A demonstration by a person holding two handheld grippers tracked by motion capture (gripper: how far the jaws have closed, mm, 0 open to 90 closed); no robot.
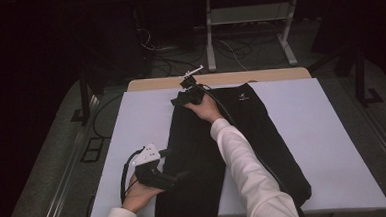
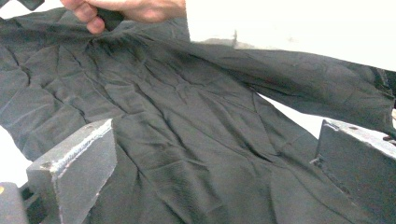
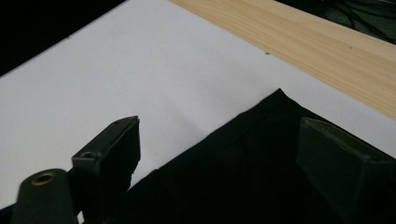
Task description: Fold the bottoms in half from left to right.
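Note:
A black garment point(image 1: 193, 153) lies folded lengthwise on a white board point(image 1: 307, 132). My right gripper point(image 1: 183, 100) is down at the garment's far left corner. In the right gripper view its jaws point(image 3: 219, 126) stand wide apart, one over the white board, the other over the black cloth point(image 3: 243, 177), and the corner lies between them without being pinched. My left gripper point(image 1: 176, 163) rests at the garment's near left edge. It is open in the left gripper view point(image 2: 215, 154), with creased cloth point(image 2: 187, 140) spread between the jaws. The other hand point(image 2: 130, 9) and its white sleeve point(image 2: 289, 23) show beyond.
The board sits on a wooden table whose far edge point(image 1: 154, 83) shows as a light strip point(image 3: 303, 42). Behind the table are white frame legs point(image 1: 210, 42) and cables on a dark floor. Bare white board lies on both sides of the garment.

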